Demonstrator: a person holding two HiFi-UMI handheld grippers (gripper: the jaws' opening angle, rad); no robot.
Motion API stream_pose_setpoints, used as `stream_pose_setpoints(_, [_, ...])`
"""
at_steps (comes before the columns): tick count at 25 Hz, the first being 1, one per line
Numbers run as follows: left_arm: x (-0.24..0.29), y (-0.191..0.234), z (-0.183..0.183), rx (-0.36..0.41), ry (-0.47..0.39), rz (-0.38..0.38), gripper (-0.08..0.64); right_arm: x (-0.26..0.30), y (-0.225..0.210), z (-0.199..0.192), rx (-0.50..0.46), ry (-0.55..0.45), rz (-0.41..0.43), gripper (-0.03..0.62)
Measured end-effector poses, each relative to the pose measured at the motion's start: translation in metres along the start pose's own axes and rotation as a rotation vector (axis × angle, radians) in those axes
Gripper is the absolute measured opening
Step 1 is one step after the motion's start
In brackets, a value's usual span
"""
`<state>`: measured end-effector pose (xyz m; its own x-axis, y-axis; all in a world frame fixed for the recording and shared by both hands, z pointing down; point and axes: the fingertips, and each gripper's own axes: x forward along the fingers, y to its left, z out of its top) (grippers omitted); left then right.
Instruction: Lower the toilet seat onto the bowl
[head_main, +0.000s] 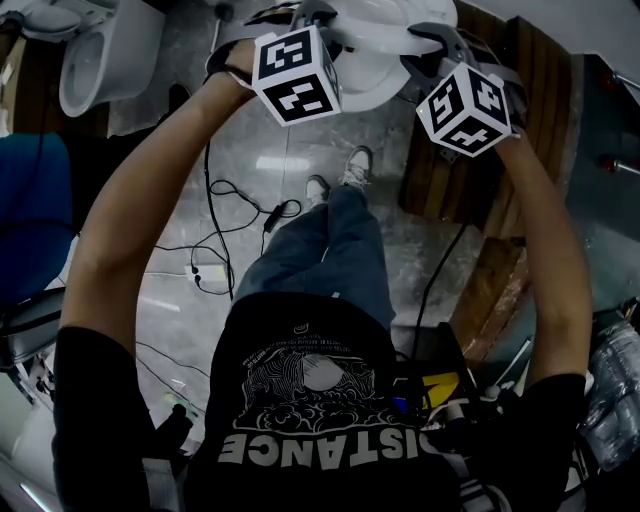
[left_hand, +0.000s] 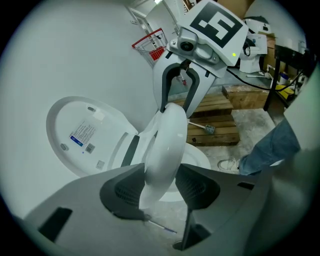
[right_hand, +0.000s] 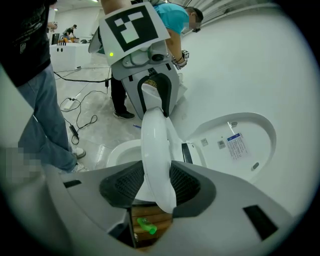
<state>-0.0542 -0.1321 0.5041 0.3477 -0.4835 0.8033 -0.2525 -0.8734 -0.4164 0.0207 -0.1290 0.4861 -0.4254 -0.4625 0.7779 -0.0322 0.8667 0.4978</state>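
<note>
The left tongs (left_hand: 161, 184) were closed on the toilet seat (left_hand: 167, 145), with both dark pads against the white rim. The right tongs (right_hand: 152, 184) gripped the same seat on its opposite side, their pads likewise pressed to the rim. Each gripper view showed the seat edge-on as a narrow white arc, with the other tongs clamped at its far end. The seat stood partly raised, hinged up off the bowl (left_hand: 200, 157) and apart from the lid (left_hand: 87, 135). The lid leaned back open against the white wall and showed a printed label on its inner face. In the head view the person's bare forearms reached forward, and the two marker cubes (head_main: 297, 75) sat near each other above the white toilet at the far edge of the picture. A wooden pallet (head_main: 470, 150) lay on the floor just right of the toilet, and black cables (head_main: 225, 240) trailed across the grey floor to the left, near the person's shoes (head_main: 355, 165). Another white toilet (head_main: 100, 55) stood at the far left. In the right gripper view a small green thing (right_hand: 145, 226) lay on wooden boards below the tongs; what it was could not be told.
</note>
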Motion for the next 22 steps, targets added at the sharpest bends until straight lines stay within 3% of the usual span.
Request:
stream_pose_setpoints(12, [0.027, -0.039, -0.022, 0.07, 0.01, -0.022, 0.206, 0.024, 0.043, -0.013, -0.044, 0.008, -0.001, 0.18])
stream_pose_setpoints(22, [0.055, -0.07, -0.048, 0.13, 0.017, 0.004, 0.218, 0.053, 0.08, -0.024, -0.106, 0.052, -0.02, 0.187])
